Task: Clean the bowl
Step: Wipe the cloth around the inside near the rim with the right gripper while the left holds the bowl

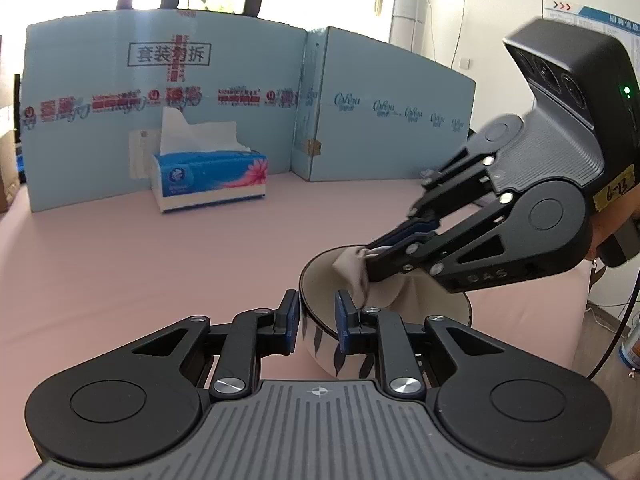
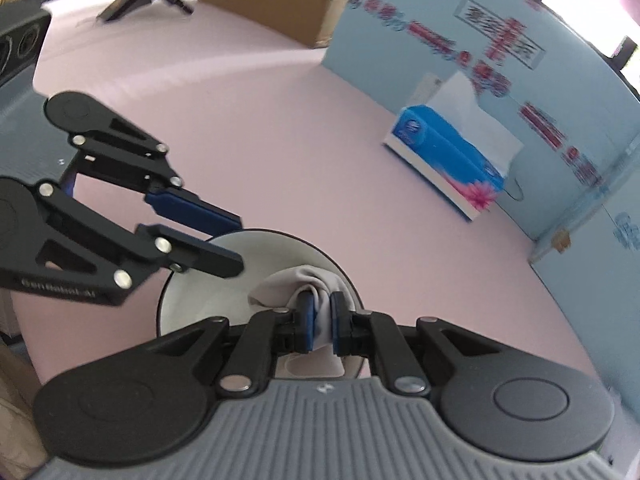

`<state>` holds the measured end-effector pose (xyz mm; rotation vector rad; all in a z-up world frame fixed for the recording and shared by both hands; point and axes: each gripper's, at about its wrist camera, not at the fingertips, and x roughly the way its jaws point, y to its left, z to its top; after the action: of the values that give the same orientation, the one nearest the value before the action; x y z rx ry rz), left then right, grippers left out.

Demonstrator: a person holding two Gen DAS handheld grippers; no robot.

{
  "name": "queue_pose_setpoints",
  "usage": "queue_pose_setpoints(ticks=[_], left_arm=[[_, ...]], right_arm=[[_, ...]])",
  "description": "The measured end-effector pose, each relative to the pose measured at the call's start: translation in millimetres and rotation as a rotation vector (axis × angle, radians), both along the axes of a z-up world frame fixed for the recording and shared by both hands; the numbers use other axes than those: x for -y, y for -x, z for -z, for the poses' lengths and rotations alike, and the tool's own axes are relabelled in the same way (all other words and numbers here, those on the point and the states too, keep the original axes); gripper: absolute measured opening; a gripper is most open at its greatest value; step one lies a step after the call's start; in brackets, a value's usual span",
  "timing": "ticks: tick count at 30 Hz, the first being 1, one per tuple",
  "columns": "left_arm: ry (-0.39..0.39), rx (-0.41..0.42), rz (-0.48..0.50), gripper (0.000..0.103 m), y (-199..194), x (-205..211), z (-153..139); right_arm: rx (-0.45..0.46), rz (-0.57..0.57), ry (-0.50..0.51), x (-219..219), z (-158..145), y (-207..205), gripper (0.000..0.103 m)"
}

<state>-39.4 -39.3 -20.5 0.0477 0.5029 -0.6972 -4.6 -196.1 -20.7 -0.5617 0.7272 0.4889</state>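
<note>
the right claw [image 2: 322, 322] is clenched on a bunched beige cloth [image 2: 298, 286], its blue pads pinching the fabric down inside the bowl [image 1: 320, 344]. the left claw [image 1: 318, 322] straddles the bowl's near rim, one pad outside the wall and one inside; it looks like a grip that steadies the bowl, though whether the pads truly press is hard to tell. the bowl sits on the pink surface [image 1: 140, 264], pale inside with dark streaks on its outer wall. it is likely glazed ceramic: stiff, fairly heavy, slick and breakable, so the rim hold suits it best, kept firm against the wiping. the cloth is soft and limp, fine to pinch anywhere. far to the left, a blue tissue box [image 1: 210, 178] stands before a pale blue cardboard screen [image 1: 100, 120].
</note>
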Motion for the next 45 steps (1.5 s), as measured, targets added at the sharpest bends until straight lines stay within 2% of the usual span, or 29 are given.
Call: queue_pose_setpoints(ticks=[7,12,23,29,36,45], left_arm=[[0.063,-0.033,-0.024,0.027,-5.1,-12.4,0.5],[0.085,-0.022,-0.058,0.026,-5.0,-21.3,-3.3],[0.032,-0.037,-0.079,0.019,-14.0,-12.9,3.1],[0.012,-0.033,-0.072,0.015,-13.8,-10.1,4.5],[0.002,-0.028,-0.077,0.01,-13.2,-7.8,3.5],[-0.005,-0.027,-0.069,0.004,-12.1,-5.8,2.1]], right_arm=[[-0.005,0.037,-0.078,1.7,8.7,-5.3,0.009],[-0.005,0.046,-0.14,3.9,11.1,-7.4,0.009],[-0.063,0.056,-0.316,13.6,13.5,-9.8,0.009],[-0.088,0.054,-0.376,14.7,14.3,-11.6,0.009],[-0.106,0.043,-0.394,13.1,14.6,-12.8,0.01],[-0.211,0.002,-0.49,23.1,20.5,-17.4,0.012]])
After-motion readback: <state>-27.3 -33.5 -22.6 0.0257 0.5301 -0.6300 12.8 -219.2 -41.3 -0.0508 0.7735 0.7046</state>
